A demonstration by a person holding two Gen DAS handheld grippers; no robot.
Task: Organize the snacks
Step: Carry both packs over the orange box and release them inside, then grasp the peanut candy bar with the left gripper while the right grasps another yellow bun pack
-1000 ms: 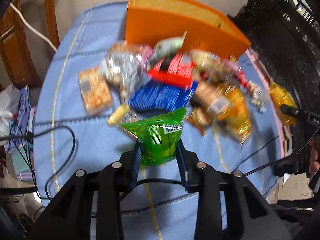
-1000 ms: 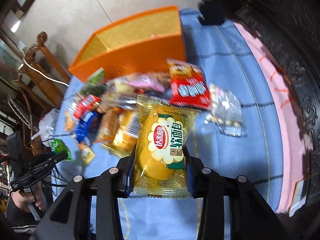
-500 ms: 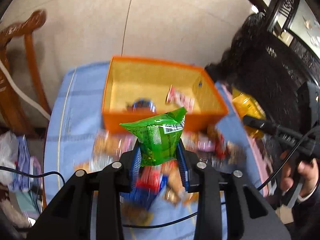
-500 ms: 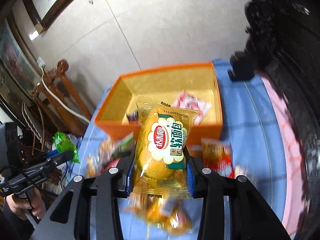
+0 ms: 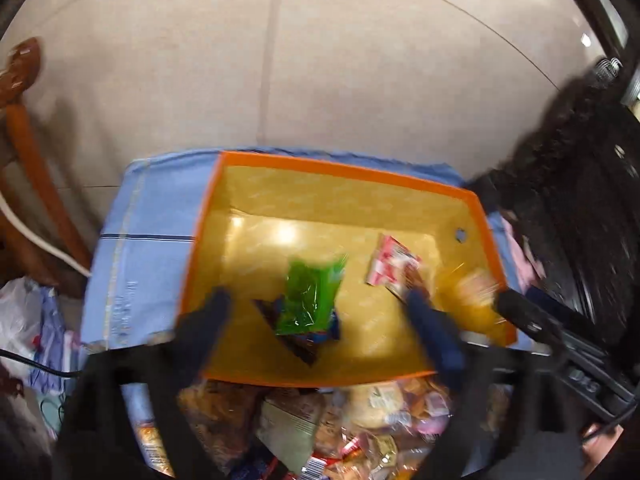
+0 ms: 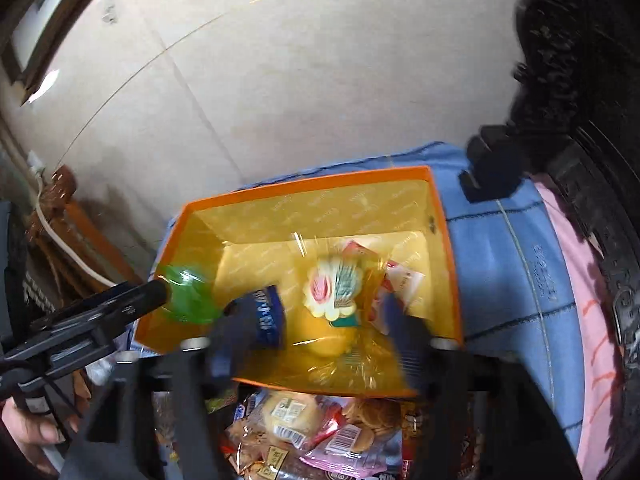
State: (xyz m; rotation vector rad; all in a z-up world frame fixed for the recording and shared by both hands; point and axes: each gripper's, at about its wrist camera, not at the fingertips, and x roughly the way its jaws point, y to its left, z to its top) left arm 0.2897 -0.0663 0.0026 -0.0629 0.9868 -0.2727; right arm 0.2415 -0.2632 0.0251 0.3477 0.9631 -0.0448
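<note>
Left gripper [image 5: 320,312] opening over green packet [image 5: 310,298], right gripper [image 6: 312,320] opening, yellow bread packet [image 6: 334,300] between, unpressed, only right view shows blue packet [image 6: 266,318], all in orange box [image 5: 320,166] on blue cloth [image 5: 148,208].

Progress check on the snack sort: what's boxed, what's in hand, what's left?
Done: a pink-white packet and a dark blue packet lie in the orange box.
In hand: nothing gripped. Both the left gripper and the right gripper are opening over the box; the green packet and the yellow bread packet are dropping in.
Left: the snack pile on the blue cloth in front of the box.
</note>
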